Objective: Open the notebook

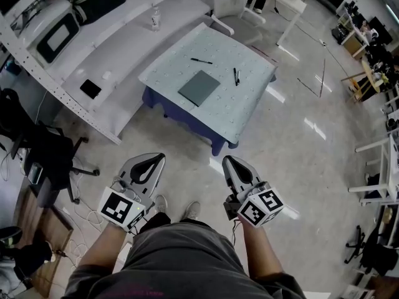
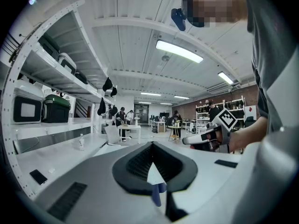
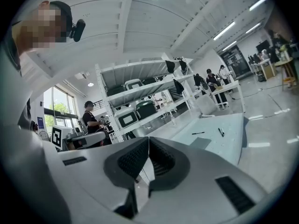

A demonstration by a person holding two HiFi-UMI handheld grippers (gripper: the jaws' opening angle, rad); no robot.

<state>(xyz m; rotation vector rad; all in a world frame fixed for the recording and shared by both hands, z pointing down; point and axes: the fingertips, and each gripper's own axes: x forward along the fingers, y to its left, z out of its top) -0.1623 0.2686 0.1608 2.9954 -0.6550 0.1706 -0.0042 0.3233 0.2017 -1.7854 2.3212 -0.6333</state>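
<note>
A closed grey-green notebook [image 1: 199,87] lies flat near the middle of a pale table [image 1: 249,101], with one black pen [image 1: 201,60] behind it and another [image 1: 235,75] to its right. Both grippers hang close to my body, well short of the table. My left gripper [image 1: 159,157] has its jaws together at the tips and holds nothing. My right gripper [image 1: 227,161] is also shut and empty. The right gripper view shows the notebook [image 3: 204,143] far ahead on the table. In the left gripper view the fingertips [image 2: 152,144] meet.
White shelving [image 1: 93,48] with cases, a bottle [image 1: 154,20] and a black tablet [image 1: 90,88] runs along the left. A black office chair [image 1: 56,161] stands at the near left, a white chair [image 1: 227,2] beyond the table. Bare floor lies between me and the table.
</note>
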